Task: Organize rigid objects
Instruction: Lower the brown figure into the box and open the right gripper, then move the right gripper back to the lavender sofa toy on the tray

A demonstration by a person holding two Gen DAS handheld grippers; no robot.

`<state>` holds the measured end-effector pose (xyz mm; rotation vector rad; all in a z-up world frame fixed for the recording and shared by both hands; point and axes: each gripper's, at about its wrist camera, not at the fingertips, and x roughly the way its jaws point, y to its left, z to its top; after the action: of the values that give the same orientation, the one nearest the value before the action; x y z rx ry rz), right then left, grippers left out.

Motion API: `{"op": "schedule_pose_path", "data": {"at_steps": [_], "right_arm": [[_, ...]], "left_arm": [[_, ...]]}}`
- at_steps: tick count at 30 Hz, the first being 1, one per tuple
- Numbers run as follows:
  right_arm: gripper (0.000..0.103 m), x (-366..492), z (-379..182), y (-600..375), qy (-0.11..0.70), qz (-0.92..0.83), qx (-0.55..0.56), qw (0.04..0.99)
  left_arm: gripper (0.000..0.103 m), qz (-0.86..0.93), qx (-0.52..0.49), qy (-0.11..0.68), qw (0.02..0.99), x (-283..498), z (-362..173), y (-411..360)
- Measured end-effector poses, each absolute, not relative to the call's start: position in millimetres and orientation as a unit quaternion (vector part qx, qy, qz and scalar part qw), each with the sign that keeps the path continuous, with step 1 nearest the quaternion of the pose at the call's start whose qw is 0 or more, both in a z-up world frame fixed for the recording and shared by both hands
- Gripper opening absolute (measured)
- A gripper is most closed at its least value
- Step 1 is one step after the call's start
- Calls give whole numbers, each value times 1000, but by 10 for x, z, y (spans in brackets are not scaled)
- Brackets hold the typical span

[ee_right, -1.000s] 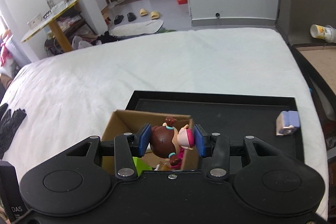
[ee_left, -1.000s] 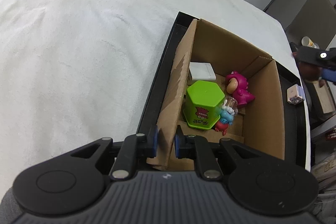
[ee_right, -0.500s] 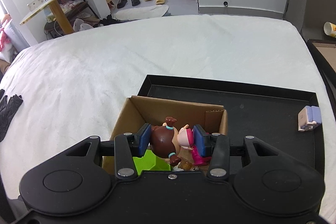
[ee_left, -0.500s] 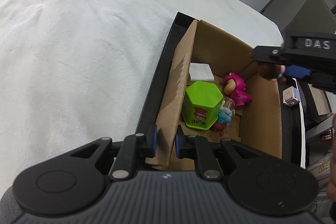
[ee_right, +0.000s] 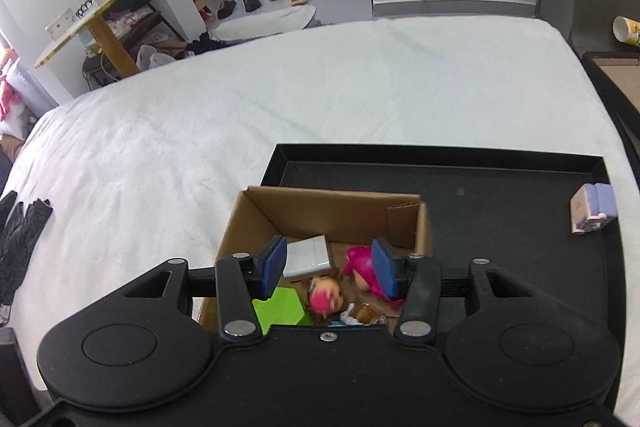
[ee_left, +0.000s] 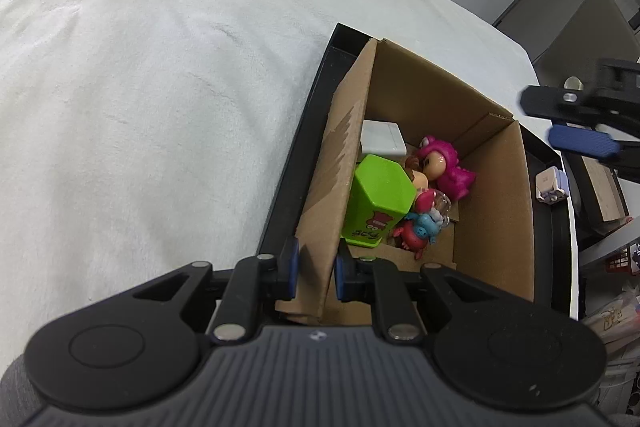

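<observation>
With our left gripper (ee_left: 316,273) the fingers clench the near wall of the brown cardboard box (ee_left: 492,227) in the black tray (ee_right: 500,195) on the white bed (ee_right: 280,99), while our right gripper (ee_right: 328,269) hangs released above the blurred brown-haired doll (ee_right: 326,297), half hidden among toys.

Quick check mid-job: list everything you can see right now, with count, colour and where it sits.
cardboard box: 1, brown, on the tray
tray: 1, black, on the bed
bed cover: 1, white
green hexagonal container: 1, in the box
white block: 1, in the box
pink dinosaur figure: 1, in the box
brown-haired doll: 1, in the box, blurred
red and blue toy: 1, in the box
lilac toy: 1, on the tray, outside the box
left gripper: shut on the box wall
right gripper: open above the box
</observation>
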<state>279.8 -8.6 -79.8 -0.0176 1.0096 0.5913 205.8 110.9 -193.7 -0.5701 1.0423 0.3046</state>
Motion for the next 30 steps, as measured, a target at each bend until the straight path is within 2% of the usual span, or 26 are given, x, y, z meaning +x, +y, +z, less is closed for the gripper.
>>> {"op": "schedule_pose_path", "data": {"at_steps": [14,30], "right_arm": [[60,2924,-620,-481,460,252,4,851],[64,3140,-731,-1203,457,213,47,863]], "left_arm": [[16,146,-273,488,816,2054,-1937,1127],[16,158,-259,492,816,2092,-1912,1056]]}}
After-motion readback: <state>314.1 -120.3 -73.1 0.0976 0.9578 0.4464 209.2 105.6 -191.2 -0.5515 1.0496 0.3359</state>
